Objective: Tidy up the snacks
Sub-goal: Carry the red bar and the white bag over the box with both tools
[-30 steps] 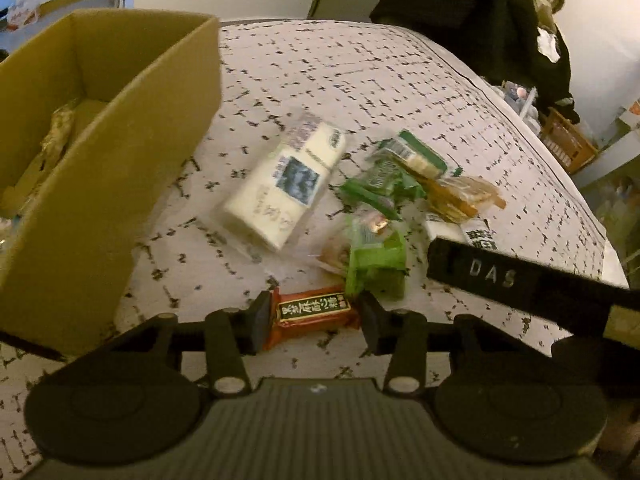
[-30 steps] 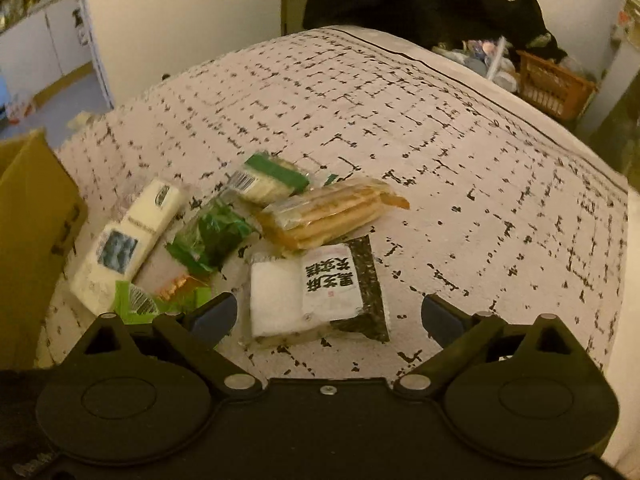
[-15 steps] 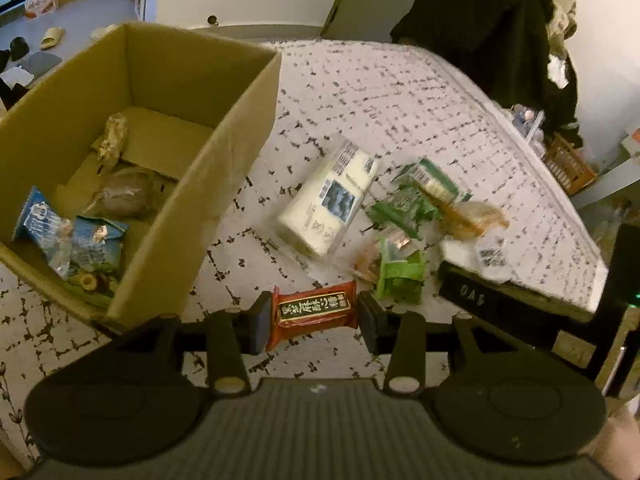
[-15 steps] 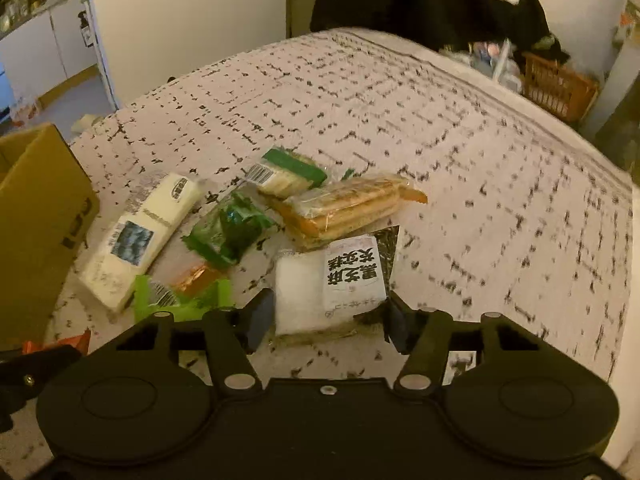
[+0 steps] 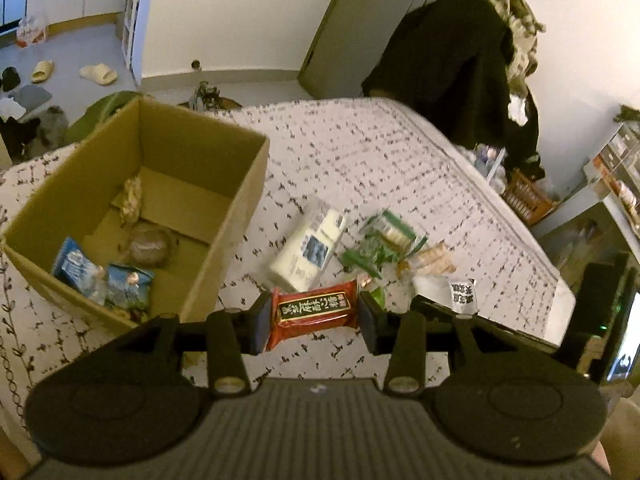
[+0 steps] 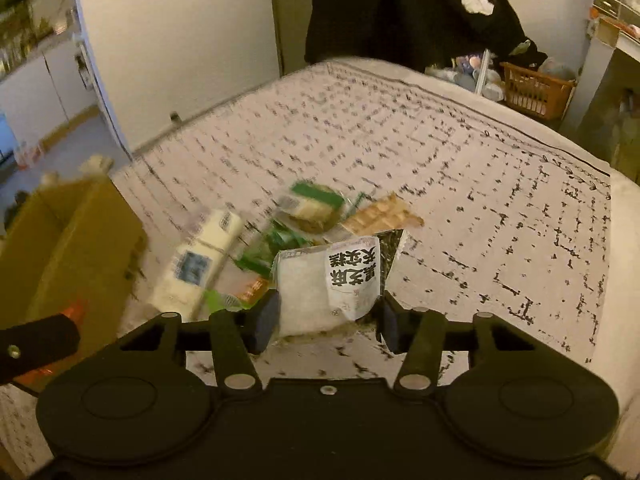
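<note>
My left gripper (image 5: 314, 320) is shut on a red snack bar (image 5: 308, 308) and holds it in the air, just right of the open cardboard box (image 5: 240, 184). Several snacks lie in the box. My right gripper (image 6: 327, 318) is shut on a white and black rice-cake packet (image 6: 320, 284), lifted off the patterned bedspread (image 6: 440, 160). That packet (image 5: 444, 290) also shows at the right in the left wrist view. On the bedspread lie a long white packet (image 5: 308, 248), green packets (image 5: 368, 252) and a wafer pack (image 5: 428, 260).
In the right wrist view the box (image 6: 72, 240) stands to the left. Dark clothes (image 5: 452, 68) hang past the far end of the bed. An orange basket (image 6: 536, 88) sits on the floor to the right. Slippers (image 5: 98, 74) lie on the floor at the far left.
The right jaws closed from wide open onto the white and black packet and lifted it. The left gripper rose with the red bar, and the inside of the box came into view.
</note>
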